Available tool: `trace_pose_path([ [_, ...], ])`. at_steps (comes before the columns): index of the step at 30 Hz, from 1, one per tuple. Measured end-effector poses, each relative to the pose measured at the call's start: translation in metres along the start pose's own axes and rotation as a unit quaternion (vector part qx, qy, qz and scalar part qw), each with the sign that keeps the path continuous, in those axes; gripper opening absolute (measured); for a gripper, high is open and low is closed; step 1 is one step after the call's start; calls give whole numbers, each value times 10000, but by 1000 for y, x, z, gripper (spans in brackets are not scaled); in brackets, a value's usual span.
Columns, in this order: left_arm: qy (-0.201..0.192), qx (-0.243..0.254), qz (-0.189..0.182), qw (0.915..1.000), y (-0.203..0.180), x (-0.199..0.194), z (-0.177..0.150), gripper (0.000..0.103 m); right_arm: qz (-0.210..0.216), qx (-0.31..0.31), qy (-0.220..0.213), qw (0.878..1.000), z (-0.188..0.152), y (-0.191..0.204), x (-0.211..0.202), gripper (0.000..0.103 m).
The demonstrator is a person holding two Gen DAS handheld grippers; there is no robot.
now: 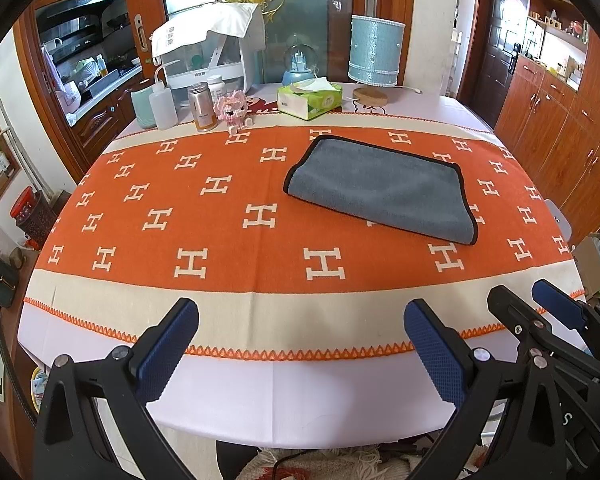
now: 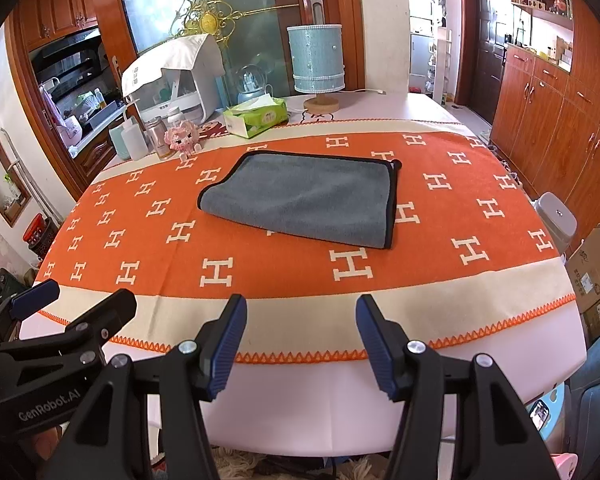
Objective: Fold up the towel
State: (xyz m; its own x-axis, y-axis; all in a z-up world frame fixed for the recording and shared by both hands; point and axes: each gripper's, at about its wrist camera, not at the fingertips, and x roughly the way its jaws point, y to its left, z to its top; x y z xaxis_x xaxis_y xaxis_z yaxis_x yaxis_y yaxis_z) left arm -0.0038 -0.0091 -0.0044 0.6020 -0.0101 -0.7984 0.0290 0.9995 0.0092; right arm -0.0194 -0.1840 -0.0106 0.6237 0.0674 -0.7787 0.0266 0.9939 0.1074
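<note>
A grey towel with black trim lies folded flat on the orange patterned table runner, right of the table's middle. It also shows in the right wrist view. My left gripper is open and empty, above the table's near edge, well short of the towel. My right gripper is open and empty, also at the near edge. The right gripper shows beside the left one in the left wrist view. The left gripper shows at the lower left of the right wrist view.
At the table's back stand a green tissue box, a blue lamp, a snow globe, bottles, a pink toy and a white covered appliance. Wooden cabinets stand at the right.
</note>
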Motion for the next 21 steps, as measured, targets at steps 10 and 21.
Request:
trace_pose_path([
  [10,17,0,-8,10000,1,2,-2,102,0,0,6,10000,1,1,0,57],
  [21,22,4,-10,10000,0,2,-2,102,-8,0,13,10000,1,1,1,57],
])
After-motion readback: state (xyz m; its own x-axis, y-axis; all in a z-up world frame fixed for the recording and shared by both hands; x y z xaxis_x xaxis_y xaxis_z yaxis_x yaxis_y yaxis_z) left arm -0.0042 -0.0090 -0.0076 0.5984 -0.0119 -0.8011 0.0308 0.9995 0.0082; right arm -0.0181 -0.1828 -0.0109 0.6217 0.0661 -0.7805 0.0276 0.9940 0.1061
